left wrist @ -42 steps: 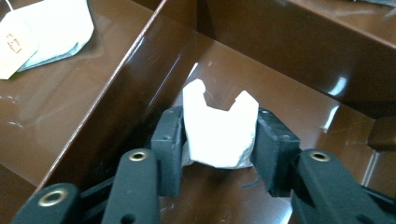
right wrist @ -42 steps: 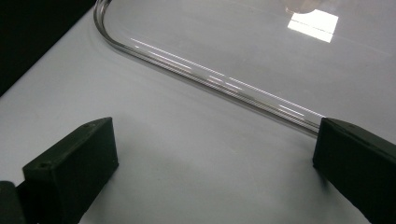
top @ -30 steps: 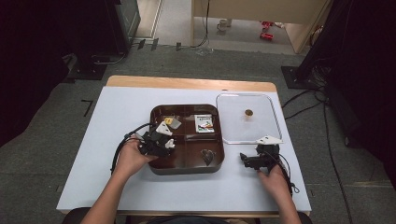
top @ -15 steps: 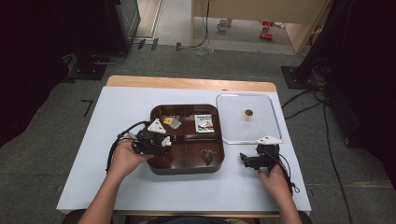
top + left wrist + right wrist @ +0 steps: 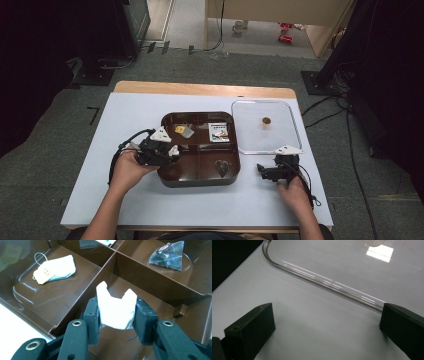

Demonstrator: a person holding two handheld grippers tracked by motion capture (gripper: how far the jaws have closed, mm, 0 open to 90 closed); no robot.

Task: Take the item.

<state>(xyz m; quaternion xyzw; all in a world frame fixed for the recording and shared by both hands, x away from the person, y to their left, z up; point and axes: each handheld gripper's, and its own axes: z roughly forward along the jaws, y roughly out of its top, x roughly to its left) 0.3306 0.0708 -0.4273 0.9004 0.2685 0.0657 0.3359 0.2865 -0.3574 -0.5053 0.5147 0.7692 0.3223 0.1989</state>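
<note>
A white-covered table (image 5: 100, 150) is carrying a dark brown four-compartment plastic tray (image 5: 200, 177) with a clear flat plastic lid (image 5: 280, 130) lying just beside it. The left gripper (image 5: 117, 315) is clamping a white folded tea bag (image 5: 115, 307) over the tray's near-left compartment, while a paper-tagged tea bag (image 5: 56, 268) and a pyramid tea bag (image 5: 170, 256) are sitting in other compartments. The right gripper (image 5: 324, 335) is resting near the lid's rim, jaws wide apart and holding nothing.

Small brown item (image 5: 266, 120) on clear lid (image 5: 250, 142), too small to identify.
</note>
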